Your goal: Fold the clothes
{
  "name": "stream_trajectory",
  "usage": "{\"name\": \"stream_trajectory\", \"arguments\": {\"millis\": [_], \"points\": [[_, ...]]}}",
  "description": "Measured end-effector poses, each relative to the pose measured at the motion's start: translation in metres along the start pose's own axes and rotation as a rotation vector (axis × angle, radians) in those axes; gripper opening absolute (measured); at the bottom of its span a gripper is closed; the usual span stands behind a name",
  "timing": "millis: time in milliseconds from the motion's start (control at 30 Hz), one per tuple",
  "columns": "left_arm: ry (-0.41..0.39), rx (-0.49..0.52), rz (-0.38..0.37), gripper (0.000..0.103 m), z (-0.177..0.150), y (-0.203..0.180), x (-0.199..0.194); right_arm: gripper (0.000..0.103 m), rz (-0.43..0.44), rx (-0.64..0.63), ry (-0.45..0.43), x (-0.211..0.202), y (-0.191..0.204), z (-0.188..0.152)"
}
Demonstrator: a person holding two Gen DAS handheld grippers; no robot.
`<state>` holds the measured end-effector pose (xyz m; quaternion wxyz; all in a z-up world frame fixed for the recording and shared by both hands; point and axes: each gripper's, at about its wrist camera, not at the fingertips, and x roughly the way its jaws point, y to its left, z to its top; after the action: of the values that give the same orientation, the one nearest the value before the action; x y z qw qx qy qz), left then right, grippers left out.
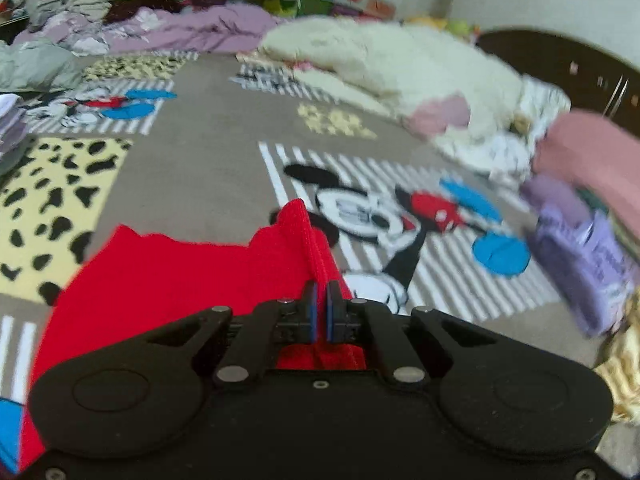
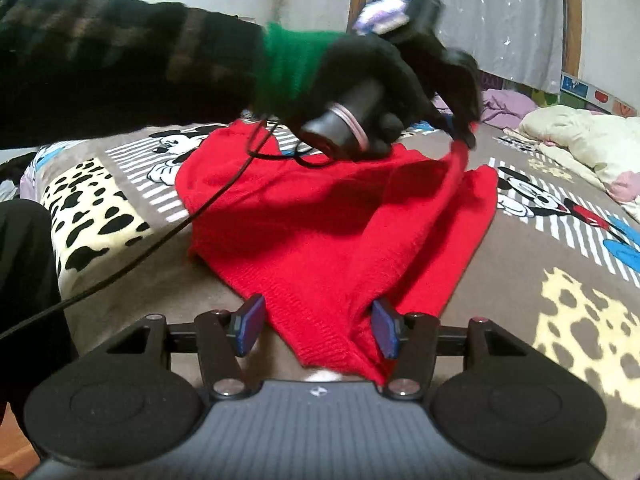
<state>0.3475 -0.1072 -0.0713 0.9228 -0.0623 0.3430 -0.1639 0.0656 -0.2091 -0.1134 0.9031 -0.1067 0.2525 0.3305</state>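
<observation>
A red knit sweater (image 2: 320, 220) lies on the bed's cartoon-print blanket (image 2: 520, 292). My left gripper (image 1: 320, 300) is shut on a ribbed edge of the red sweater (image 1: 180, 280) and lifts that edge above the blanket. In the right wrist view the left gripper (image 2: 460, 132), held by a gloved hand, pinches the sweater's far edge. My right gripper (image 2: 316, 330) is open, its jaws either side of the sweater's near ribbed hem, not closed on it.
A cream fluffy blanket (image 1: 400, 60), purple bedding (image 1: 192, 32) and a pile of folded clothes (image 1: 580, 240) lie at the back and right of the bed. A black cable (image 2: 140, 252) trails from the left gripper across the blanket.
</observation>
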Motion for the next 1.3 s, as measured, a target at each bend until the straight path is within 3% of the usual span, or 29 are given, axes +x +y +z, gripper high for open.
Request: {"name": "stream_trajectory", "arguments": {"millis": [167, 200, 233, 267, 367, 467, 567, 700, 767, 867, 900, 933, 1033, 1133, 1167, 1233, 1300], "points": [[0.039, 0.041, 0.017, 0.002, -0.008, -0.007, 0.02, 0.058, 0.017, 0.028, -0.002, -0.001, -0.005, 0.0], [0.046, 0.048, 0.005, 0.004, -0.009, -0.007, 0.022, 0.059, 0.021, 0.034, -0.001, -0.001, -0.006, 0.0], [0.048, 0.043, -0.012, 0.012, -0.009, -0.006, 0.02, 0.059, 0.027, 0.045, -0.001, -0.001, -0.007, 0.0], [0.04, 0.031, -0.017, 0.018, -0.008, -0.005, 0.016, 0.059, 0.036, 0.063, 0.001, -0.002, -0.009, 0.001], [-0.019, 0.022, -0.015, 0.018, -0.008, 0.004, -0.011, 0.059, 0.077, 0.169, -0.001, -0.009, -0.025, 0.004], [-0.035, 0.047, -0.022, 0.018, -0.015, 0.011, -0.034, 0.059, 0.061, 0.172, 0.011, -0.026, -0.035, 0.003], [-0.017, 0.107, -0.065, 0.018, -0.024, 0.007, -0.043, 0.057, 0.013, 0.168, -0.026, -0.044, -0.046, 0.005], [0.046, 0.191, -0.061, 0.018, -0.035, -0.008, -0.021, 0.056, -0.037, 0.092, -0.166, -0.043, -0.034, 0.019], [0.104, 0.261, -0.035, 0.018, -0.041, -0.016, -0.002, 0.056, -0.015, 0.071, -0.132, -0.025, -0.025, 0.02], [0.094, 0.253, -0.022, 0.018, -0.035, -0.02, -0.006, 0.059, 0.036, 0.064, 0.024, 0.008, -0.014, 0.007], [0.073, 0.248, -0.026, 0.018, -0.033, -0.022, -0.012, 0.059, 0.014, 0.0, 0.038, 0.009, -0.005, 0.002], [0.05, 0.25, -0.038, 0.018, -0.032, -0.024, -0.018, 0.059, 0.004, -0.046, 0.038, 0.006, 0.0, 0.001], [0.029, 0.267, -0.073, 0.019, -0.036, -0.032, -0.027, 0.056, 0.018, 0.001, 0.014, -0.009, -0.006, 0.003], [0.116, 0.36, -0.03, 0.024, -0.055, -0.043, -0.009, 0.057, -0.024, 0.003, -0.061, -0.017, -0.007, 0.004], [0.098, 0.377, -0.023, 0.024, -0.061, -0.043, -0.007, 0.057, -0.025, 0.022, -0.066, -0.013, -0.01, 0.006], [0.094, 0.292, -0.03, 0.025, -0.056, -0.037, -0.015, 0.059, 0.014, 0.055, 0.008, 0.006, -0.014, 0.006], [0.051, 0.217, -0.035, 0.027, -0.051, -0.028, -0.034, 0.061, -0.005, 0.009, 0.021, 0.01, -0.007, 0.003]]}}
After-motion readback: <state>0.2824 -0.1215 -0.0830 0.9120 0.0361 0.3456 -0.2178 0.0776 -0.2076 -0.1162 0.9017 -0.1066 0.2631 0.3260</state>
